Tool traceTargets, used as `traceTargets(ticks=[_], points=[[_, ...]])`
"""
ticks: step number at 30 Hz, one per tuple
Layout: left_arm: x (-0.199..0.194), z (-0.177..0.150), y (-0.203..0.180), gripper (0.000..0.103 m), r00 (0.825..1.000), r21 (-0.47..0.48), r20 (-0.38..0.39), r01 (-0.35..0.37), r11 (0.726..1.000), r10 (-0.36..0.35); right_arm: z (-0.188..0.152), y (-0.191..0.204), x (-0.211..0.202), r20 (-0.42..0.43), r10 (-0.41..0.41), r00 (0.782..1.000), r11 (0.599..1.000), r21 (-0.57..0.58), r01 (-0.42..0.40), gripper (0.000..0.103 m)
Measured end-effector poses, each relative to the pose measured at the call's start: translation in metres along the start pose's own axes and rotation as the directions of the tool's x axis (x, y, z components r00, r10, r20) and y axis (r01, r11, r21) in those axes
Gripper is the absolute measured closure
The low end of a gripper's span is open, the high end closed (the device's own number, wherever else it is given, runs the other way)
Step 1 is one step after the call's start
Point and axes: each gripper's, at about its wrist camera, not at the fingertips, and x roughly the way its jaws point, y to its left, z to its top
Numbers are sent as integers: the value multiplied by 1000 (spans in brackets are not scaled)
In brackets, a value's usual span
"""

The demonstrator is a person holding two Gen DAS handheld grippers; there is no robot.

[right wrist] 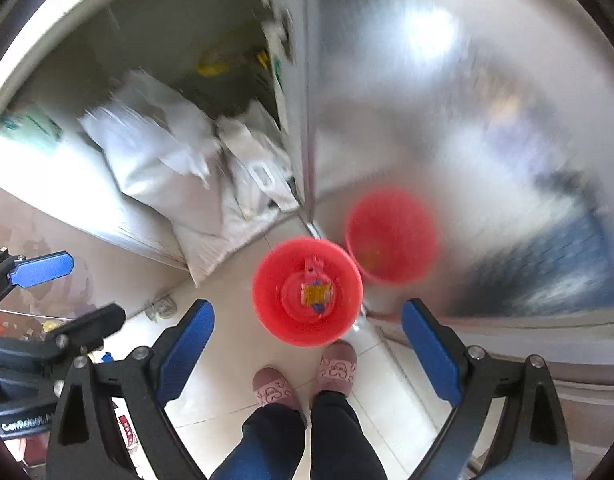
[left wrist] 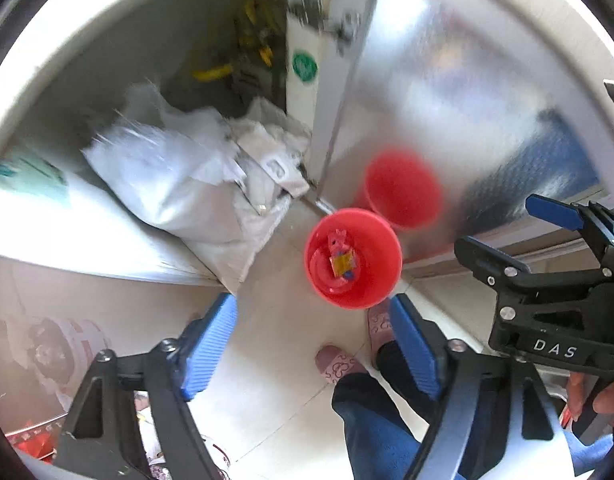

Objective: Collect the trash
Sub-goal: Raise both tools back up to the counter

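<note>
Left wrist view: left gripper (left wrist: 313,346) points steeply down at the tiled floor (left wrist: 267,360), jaws spread wide, nothing between the blue pads (left wrist: 209,350), so released. Below it a red bin (left wrist: 353,258) stands on the floor near the bottom corner of a shiny metal door (left wrist: 447,100), which mirrors it. Inside the bin, on the bottom: a yellow-blue wrapper (left wrist: 342,262) and a small pink scrap (left wrist: 335,240) beside it. Looks like trash already deposited. The right gripper (left wrist: 547,264) shows at the right edge of this view, its blue fingertips (left wrist: 553,212) apart, with a hand (left wrist: 599,396) on its grip. White sacks (left wrist: 195,184) piled in the open compartment left of the door; can't tell whether they count as trash. Person's slippers (left wrist: 339,362) just short of the bin. Right wrist view: right gripper (right wrist: 307,358) also aimed down, jaws wide, empty, bin (right wrist: 307,292) framed between the pads (right wrist: 185,354) but well below them, no contact. Same wrapper (right wrist: 317,294) sits in the middle of the bin floor. Floor around the bin and feet shows no loose litter apart from a small greyish patch (right wrist: 161,308) near the cabinet base, too blurred to identify. My read: this drop is done, both claws free; anything left to collect lies outside these views, maybe the cluttered table at the lower left edge (right wrist: 23,328).
</note>
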Motion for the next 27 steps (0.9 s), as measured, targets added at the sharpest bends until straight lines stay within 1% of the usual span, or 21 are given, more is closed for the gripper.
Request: traceTargets(ticks=[2,6,9,11,13,16,18,20,24,27], points=[[-27,2,3,20,1000,-21,26,6,1000,-6,6,3,-27,36,-8,999,1000,-14,9,8],[-79,7,5,20,995,-65,102,2,998,5,15,7,-82,130,-19,991,1000,-12,20,8],[-116,12,4,20,988,-89,155,-9,996,23,21,9,-116,176,-34,984,999,-18,37,8],[-139,18,2,17,979,-89,197,-26,996,44,26,9,-137,200,-38,979,999,-19,43,8],[-160,26,1,17,970,-95,233,-53,994,74,34,6,-155,231,-39,972,999,-23,45,8],[-188,39,0,17,954,-103,283,-67,992,94,46,6,-182,293,-55,954,997,-31,67,8],[-203,48,-1,17,944,-102,313,-71,992,100,53,4,-197,326,-69,943,996,-35,85,8],[-217,57,-3,17,936,-94,337,-76,993,103,58,1,-209,351,-68,934,996,-34,85,8],[-234,78,-10,17,919,-65,379,-91,994,108,71,-12,-229,371,-77,926,995,-26,94,8],[-241,94,-17,17,918,-56,385,-85,995,100,85,-21,-239,379,-91,921,994,-24,108,8]])
